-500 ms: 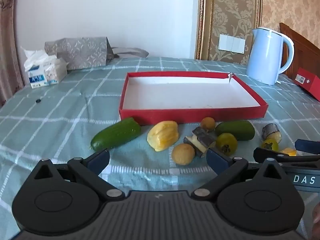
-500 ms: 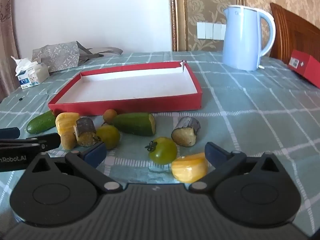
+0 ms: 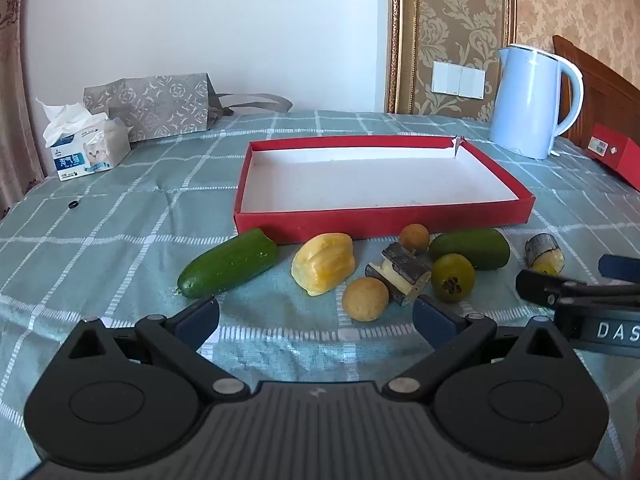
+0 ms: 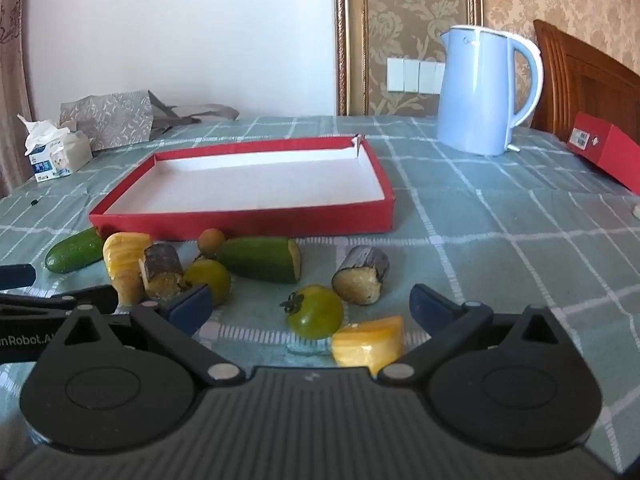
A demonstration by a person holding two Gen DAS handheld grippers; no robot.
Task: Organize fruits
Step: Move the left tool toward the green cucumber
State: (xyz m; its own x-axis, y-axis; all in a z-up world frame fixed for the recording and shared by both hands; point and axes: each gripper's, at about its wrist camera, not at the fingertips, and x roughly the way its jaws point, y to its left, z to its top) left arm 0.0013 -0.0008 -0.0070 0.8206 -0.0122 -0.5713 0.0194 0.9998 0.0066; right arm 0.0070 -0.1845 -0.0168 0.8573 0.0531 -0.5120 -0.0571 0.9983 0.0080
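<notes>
Nothing shifted since earlier frame. Left tongs (image 3: 316, 316) and right tongs (image 4: 310, 306) gaped fully, empty. Green cucumbers, yellow pieces, round fruits lay just ahead; shallow red cardboard tray (image 3: 384, 222) beyond.

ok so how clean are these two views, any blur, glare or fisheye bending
Left wrist view: sharp, even daylight, soft shadows; fisheye bows the door frame and rounds dark corners. Right wrist view: slightly softer, the yellow fruit piece nearest the lens a little blurred; the kettle leans, no harsh glare.
</notes>
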